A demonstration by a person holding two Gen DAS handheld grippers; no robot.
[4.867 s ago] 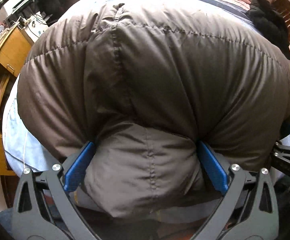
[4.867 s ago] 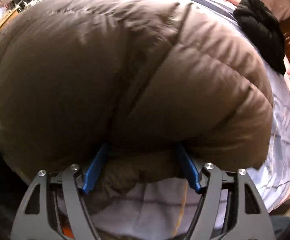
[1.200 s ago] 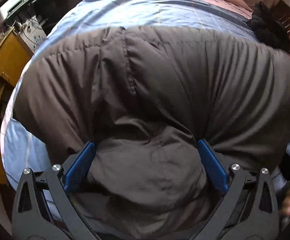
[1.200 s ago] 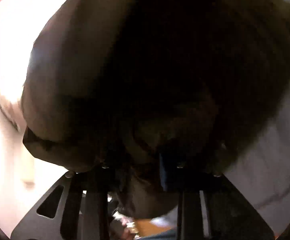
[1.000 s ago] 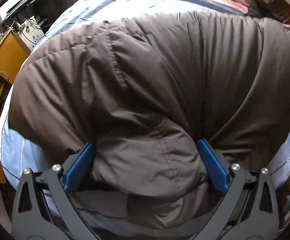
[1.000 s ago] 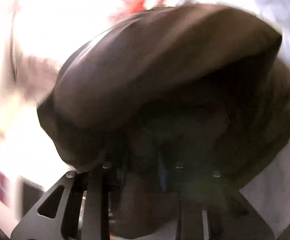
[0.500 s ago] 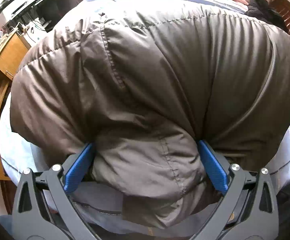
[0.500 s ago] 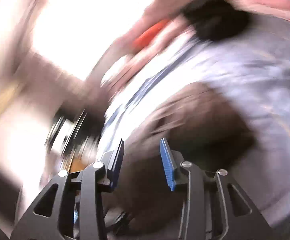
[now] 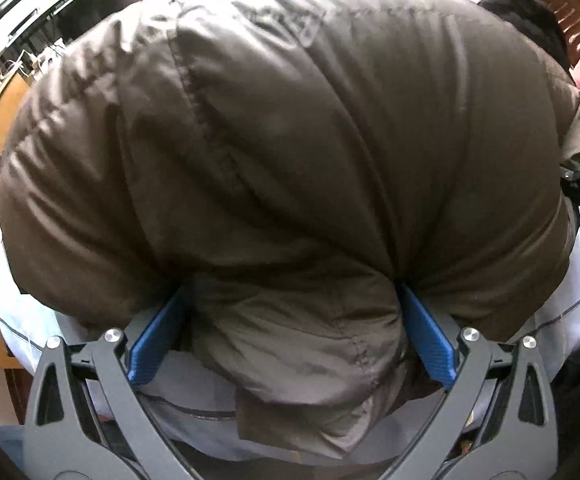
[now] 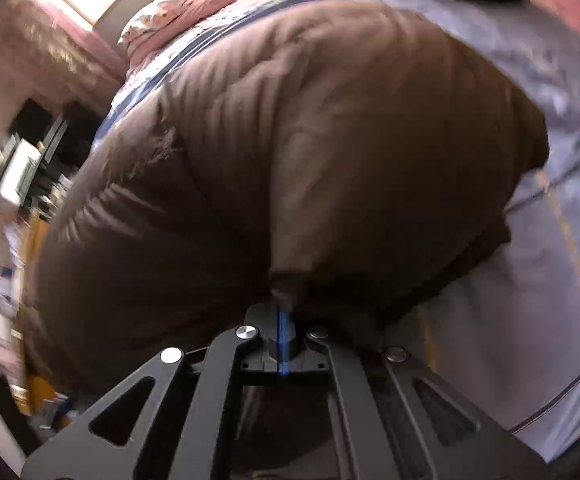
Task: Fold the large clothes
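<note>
Brown quilted down jacket lies bulging on the pale blue bedsheet, the left claw gripping a thick wad of its hem between wide-set jaws, the right claw pinched fully together on a thin edge, so both should probably lift evenly and keep the hem taut while folding.

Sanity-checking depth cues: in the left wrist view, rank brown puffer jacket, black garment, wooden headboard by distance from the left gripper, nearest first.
1. Brown puffer jacket: bunched between the left gripper fingers.
2. Black garment: upper right, beyond the jacket.
3. Wooden headboard: far upper right, behind the garment.
</note>
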